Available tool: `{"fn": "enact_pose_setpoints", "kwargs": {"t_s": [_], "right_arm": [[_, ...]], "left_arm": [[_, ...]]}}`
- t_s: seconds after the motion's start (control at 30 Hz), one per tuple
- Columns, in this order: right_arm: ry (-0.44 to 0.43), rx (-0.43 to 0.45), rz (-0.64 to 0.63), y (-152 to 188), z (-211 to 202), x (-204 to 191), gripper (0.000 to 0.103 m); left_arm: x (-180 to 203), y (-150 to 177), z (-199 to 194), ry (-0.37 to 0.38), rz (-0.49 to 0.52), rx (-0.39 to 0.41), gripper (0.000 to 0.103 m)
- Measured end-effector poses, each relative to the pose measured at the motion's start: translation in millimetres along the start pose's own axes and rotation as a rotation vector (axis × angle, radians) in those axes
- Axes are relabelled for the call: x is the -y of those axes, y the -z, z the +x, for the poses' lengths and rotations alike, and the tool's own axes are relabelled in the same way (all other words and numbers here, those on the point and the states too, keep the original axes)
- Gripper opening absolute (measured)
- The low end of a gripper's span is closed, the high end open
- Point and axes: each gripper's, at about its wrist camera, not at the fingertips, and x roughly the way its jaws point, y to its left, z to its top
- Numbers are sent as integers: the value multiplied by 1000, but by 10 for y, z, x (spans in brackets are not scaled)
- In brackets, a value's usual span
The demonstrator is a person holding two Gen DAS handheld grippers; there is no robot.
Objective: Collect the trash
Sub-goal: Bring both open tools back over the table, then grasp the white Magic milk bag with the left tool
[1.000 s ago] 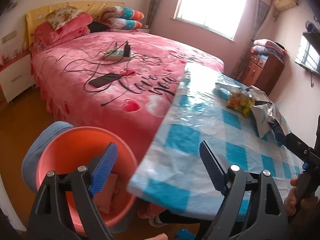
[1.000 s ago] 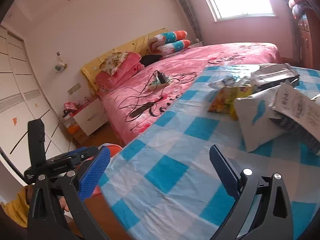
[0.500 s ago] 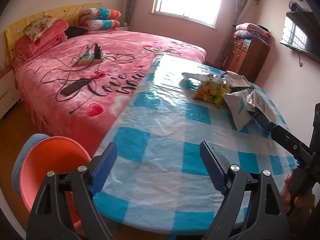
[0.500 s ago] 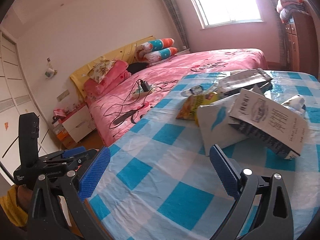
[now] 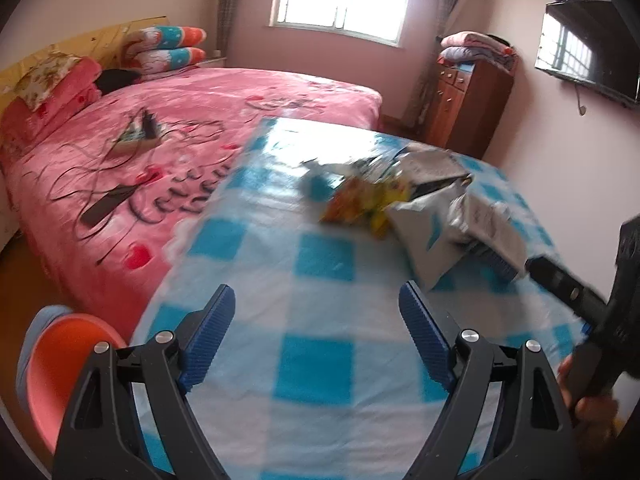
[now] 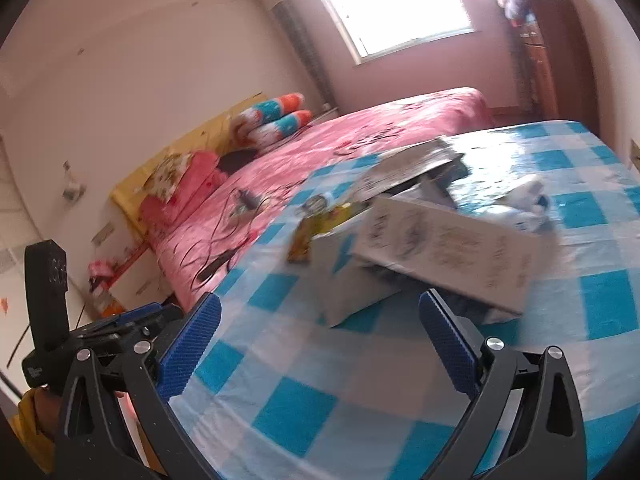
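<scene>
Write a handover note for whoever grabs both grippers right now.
Left gripper: open, empty, over the near edge of the checked table.
Right gripper: open, empty, just short of the white bag.
Trash: wrappers and bags piled mid-table, yellow snack packet among them.
Orange bin: on the floor left of the table.
Done: nothing picked up yet.
Left: the whole pile.

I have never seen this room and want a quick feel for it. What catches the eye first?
The heap of wrappers and bags in the middle of the blue-checked table stands out first. Beside the table lies a bright pink bed with black cables strewn across it. An orange basin sits on the floor by the table's near corner.
</scene>
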Motion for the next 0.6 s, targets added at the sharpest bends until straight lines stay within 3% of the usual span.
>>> {"fn": "enact_pose_setpoints", "kwargs": {"t_s": [0.23, 0.6], "right_arm": [[64, 22, 129, -139, -119, 450, 98], [143, 42, 249, -245, -244, 1002, 98]], "left_arm": [[389, -651, 358, 32, 15, 5, 85], [917, -1620, 1704, 19, -75, -123, 84]]}}
